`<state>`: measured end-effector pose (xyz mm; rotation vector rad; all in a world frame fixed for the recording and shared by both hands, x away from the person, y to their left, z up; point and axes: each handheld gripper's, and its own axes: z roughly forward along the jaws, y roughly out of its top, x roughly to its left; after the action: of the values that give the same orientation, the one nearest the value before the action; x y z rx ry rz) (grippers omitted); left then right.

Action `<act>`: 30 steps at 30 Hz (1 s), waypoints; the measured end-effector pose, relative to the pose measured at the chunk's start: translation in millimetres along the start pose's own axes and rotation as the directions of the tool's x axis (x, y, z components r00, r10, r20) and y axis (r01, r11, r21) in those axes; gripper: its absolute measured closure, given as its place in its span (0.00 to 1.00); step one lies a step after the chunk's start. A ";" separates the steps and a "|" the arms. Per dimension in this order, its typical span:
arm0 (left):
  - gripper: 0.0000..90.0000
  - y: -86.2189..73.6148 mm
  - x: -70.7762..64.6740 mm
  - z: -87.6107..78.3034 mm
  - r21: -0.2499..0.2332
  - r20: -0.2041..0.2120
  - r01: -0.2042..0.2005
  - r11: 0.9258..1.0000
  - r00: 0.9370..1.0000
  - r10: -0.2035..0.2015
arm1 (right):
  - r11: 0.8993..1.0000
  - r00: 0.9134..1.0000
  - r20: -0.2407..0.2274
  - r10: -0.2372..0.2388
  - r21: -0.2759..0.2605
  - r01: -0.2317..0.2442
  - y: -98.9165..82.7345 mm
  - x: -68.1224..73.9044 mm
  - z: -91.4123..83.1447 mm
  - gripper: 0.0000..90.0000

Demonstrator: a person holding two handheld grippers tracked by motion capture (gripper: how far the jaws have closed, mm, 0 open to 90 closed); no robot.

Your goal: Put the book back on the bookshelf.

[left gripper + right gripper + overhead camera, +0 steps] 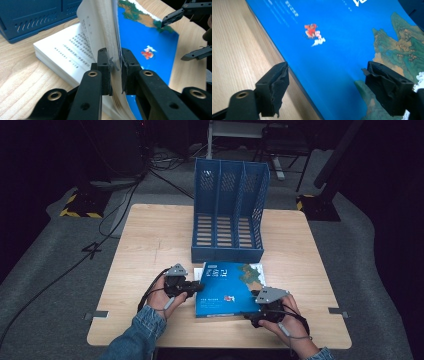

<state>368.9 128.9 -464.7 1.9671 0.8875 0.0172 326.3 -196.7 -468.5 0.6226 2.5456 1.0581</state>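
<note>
Overhead arrangement: a wooden table (150,240) bears a blue three-slot file rack (229,210) standing upright toward its far side, and a blue-covered book (225,290) lying just in front of the rack, nearer the person.

Left gripper (192,286): held at the book's left edge. In the left gripper view (115,72) its two black jaws are nearly closed, pinching the front cover together with a sheaf of pages. The pinched portion is lifted upright off the remaining block of pages (62,53), which lies flat on the table with printed text exposed. The cover's blue face, bearing a small red figure, slopes away to the right of the jaws.

Right gripper (257,302): held at the book's near right corner. In the right gripper view (327,87) its jaws stand wide apart and grip nothing; one jaw lies over bare table wood beside the book's edge, the other over the cover's landscape artwork. Whether either jaw touches the surface beneath cannot be told.
</note>
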 end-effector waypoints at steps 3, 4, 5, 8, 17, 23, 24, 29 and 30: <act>0.90 4.6 -2.6 -2.8 0.004 0.019 0.032 0.999 0.999 -0.032 | 1.000 1.000 -0.004 0.002 -0.026 -0.003 5.0 3.8 -2.3 0.21; 0.90 6.4 -3.8 -3.5 0.005 0.021 0.037 0.999 0.999 -0.037 | 0.999 1.000 -0.011 0.002 -0.036 -0.003 7.5 5.8 -2.7 0.21; 0.91 8.9 -5.8 -4.6 0.012 0.020 0.036 0.999 0.999 -0.036 | 0.999 1.000 -0.014 -0.003 -0.043 0.002 9.5 7.3 -2.9 0.21; 0.91 17.1 -13.4 -7.1 0.032 0.003 0.032 0.999 0.999 -0.032 | 0.998 1.000 -0.022 -0.012 -0.069 0.011 16.6 12.5 -2.5 0.21; 0.91 41.8 -27.9 -11.9 0.098 -0.029 0.048 0.994 0.999 -0.046 | 0.991 0.999 -0.035 -0.028 -0.133 0.023 39.6 25.1 6.2 0.19; 0.92 56.9 -32.4 -13.2 0.141 -0.037 0.070 0.988 0.997 -0.065 | 0.986 0.999 -0.017 -0.031 -0.162 0.028 48.4 31.3 13.5 0.18; 0.92 58.6 -33.2 -13.3 0.141 -0.038 0.072 0.987 0.997 -0.067 | 0.986 0.999 -0.018 -0.036 -0.164 0.033 49.1 32.8 15.2 0.18; 0.92 64.8 -34.5 -16.2 0.135 -0.013 0.071 0.988 0.997 -0.070 | 0.983 0.998 -0.012 -0.062 -0.172 0.059 50.9 40.3 23.2 0.18; 0.92 65.1 -33.8 -15.9 0.135 -0.007 0.074 0.988 0.997 -0.074 | 0.982 0.998 -0.010 -0.062 -0.177 0.060 51.2 42.2 25.0 0.18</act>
<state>375.8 102.0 -395.0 2.0584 0.9851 -0.0861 315.1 -128.4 -453.2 0.4879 2.4323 1.2538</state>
